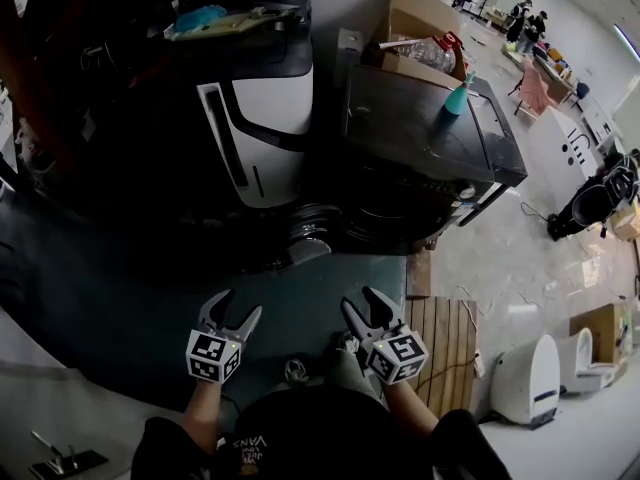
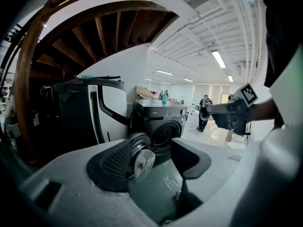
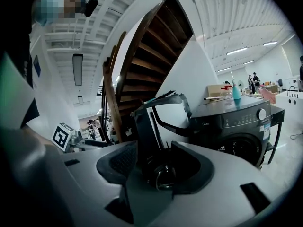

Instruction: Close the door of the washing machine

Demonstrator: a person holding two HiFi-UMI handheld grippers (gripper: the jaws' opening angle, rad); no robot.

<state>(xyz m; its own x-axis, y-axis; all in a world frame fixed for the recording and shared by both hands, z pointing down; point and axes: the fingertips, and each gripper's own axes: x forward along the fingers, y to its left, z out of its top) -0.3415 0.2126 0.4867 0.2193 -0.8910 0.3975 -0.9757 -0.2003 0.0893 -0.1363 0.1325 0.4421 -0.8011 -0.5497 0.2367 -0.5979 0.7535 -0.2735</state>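
A dark front-loading washing machine (image 1: 425, 133) stands ahead of me on the floor. Its round glass door (image 1: 303, 240) hangs open to the left of the drum opening. In the left gripper view the door (image 2: 140, 159) shows its chrome rim just beyond the jaws, with the drum opening (image 2: 165, 134) behind it. My left gripper (image 1: 232, 315) and right gripper (image 1: 364, 306) are side by side, short of the door, both open and holding nothing. In the right gripper view the door (image 3: 163, 175) sits between the spread jaws, apart from them.
A white and black appliance (image 1: 258, 118) stands left of the washer. A cardboard box (image 1: 415, 23) and a teal bottle (image 1: 458, 96) sit on the washer's top. A wooden pallet (image 1: 446, 338) lies to the right, with white appliances (image 1: 525, 378) beyond. A wooden staircase (image 3: 151, 51) rises behind.
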